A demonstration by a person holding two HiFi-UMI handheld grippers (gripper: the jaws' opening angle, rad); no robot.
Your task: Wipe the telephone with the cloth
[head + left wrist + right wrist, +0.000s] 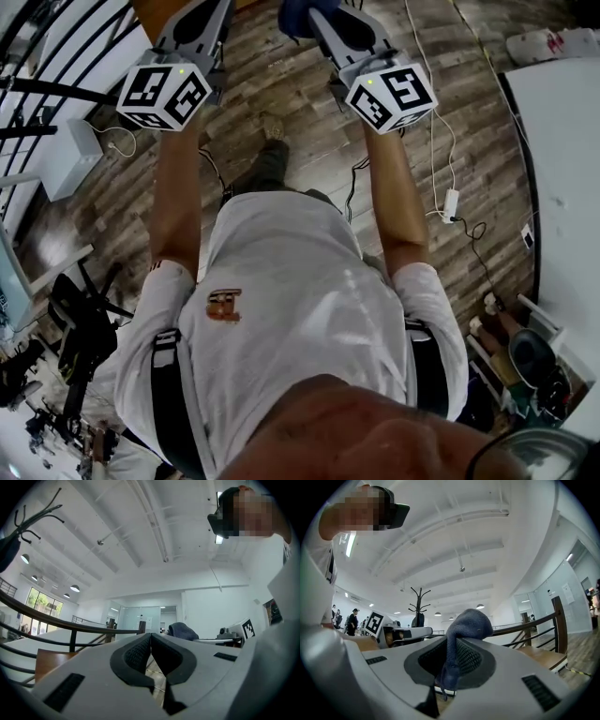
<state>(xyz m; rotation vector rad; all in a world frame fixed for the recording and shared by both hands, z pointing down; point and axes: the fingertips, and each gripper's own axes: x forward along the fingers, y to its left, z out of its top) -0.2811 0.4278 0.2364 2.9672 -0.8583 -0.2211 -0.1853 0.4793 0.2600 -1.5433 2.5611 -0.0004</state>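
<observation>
Right gripper view: right tongs [449,660] clamped on the blue cloth [468,623], which bunches over the tips at 12 o'clock. Left tongs [151,641] pinched together, nothing between. Head view, 12 o'clock: a blue scrap, probably that cloth, over wooden floor [300,122].

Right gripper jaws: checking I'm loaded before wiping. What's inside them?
A blue cloth, pinched between the right gripper's pads, bunched above them, tail hanging below. The stretch inside the pinch is covered.

Railing [61,623] beside left tongs [151,644]
</observation>
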